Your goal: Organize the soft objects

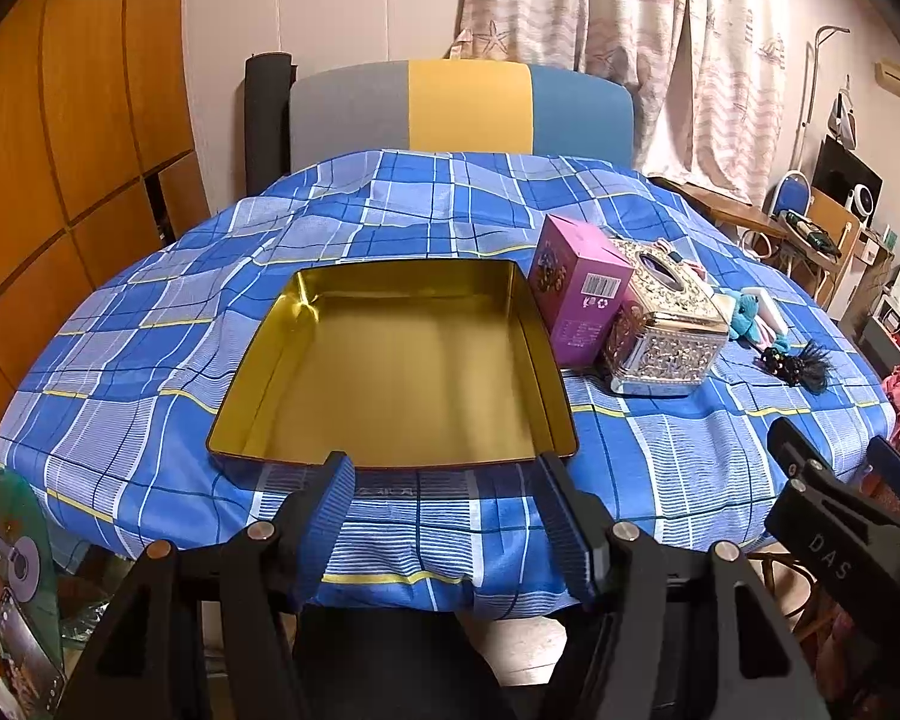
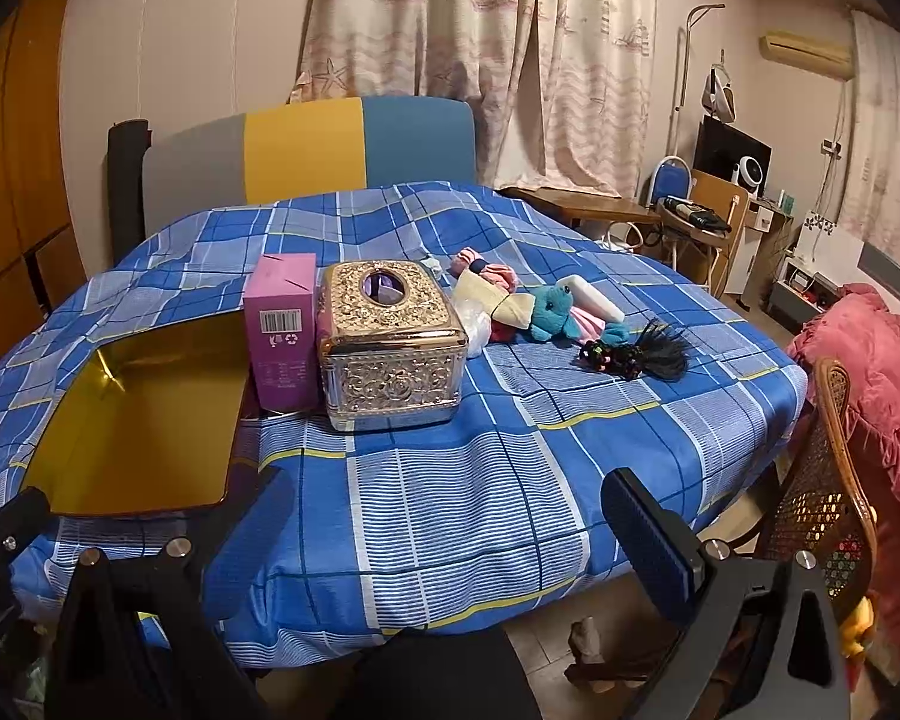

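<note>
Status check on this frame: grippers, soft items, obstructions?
Left gripper and right gripper open, empty. Gold tin empty; teal plush and soft pile untouched. Pink box and ornate tissue box stand between.

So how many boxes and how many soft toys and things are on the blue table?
Boxes: 3, the gold tin, the purple carton, the silver tissue box.
Soft things: 4 that I can make out, the teal plush, the cream cloth piece, the pink scrunchie, the black feathery clip.
Total: 7. The soft pile overlaps, so more may hide there.
</note>
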Available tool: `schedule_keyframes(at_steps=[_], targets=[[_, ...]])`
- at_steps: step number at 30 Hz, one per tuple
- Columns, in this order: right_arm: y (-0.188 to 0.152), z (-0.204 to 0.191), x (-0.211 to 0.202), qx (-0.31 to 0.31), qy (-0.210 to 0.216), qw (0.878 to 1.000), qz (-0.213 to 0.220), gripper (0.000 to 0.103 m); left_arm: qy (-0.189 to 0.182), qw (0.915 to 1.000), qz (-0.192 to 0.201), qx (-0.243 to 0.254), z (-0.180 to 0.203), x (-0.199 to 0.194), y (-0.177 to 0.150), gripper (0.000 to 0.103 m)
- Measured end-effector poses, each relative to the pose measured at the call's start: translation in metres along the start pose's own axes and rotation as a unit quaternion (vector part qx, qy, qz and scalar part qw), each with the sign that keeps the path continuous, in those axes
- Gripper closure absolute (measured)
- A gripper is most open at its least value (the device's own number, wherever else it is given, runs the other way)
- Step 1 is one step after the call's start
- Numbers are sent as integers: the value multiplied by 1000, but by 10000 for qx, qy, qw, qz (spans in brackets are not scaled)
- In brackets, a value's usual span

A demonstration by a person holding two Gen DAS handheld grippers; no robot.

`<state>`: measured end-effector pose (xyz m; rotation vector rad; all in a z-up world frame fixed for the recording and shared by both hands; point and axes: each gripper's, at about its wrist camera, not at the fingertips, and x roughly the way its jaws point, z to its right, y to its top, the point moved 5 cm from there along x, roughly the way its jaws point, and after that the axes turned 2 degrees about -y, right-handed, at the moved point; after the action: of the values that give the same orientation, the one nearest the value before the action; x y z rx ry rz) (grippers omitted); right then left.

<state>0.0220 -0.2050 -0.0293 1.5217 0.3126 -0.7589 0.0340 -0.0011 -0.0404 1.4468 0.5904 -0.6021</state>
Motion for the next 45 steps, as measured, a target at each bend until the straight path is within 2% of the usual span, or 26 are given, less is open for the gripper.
schedule_keyframes(at_steps=[45], targets=[[4, -1, 1, -72, -10, 10000, -4, 0, 104, 9997, -154, 151, 7, 9, -5, 41]])
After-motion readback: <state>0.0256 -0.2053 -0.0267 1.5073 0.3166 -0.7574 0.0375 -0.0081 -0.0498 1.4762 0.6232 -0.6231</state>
